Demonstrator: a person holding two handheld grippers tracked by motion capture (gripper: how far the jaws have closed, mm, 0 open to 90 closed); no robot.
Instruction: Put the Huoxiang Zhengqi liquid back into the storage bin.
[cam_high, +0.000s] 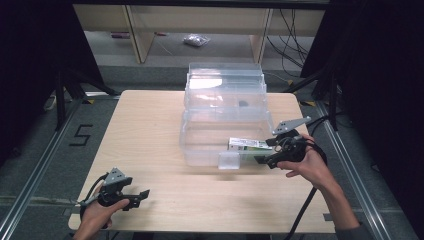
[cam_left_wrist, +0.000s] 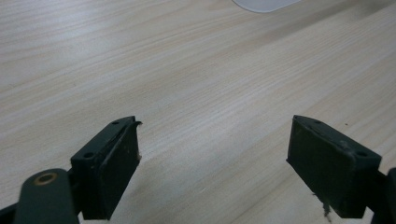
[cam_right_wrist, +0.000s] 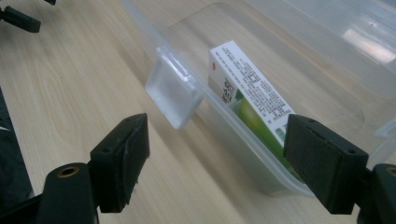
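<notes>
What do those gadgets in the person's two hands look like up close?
Each hand holds a black two-jaw tool: the left gripper and the right gripper. Both carry a grey three-cornered plate on top, flat rectangular black pads, and a trailing black cable. A grey cuff shows.

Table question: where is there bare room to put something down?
The table has open wood left of the clear bin, up to its far left corner, and along the near edge between the left tongs and right tongs. It is crowded at the bin's near right corner, around the carton.
</notes>
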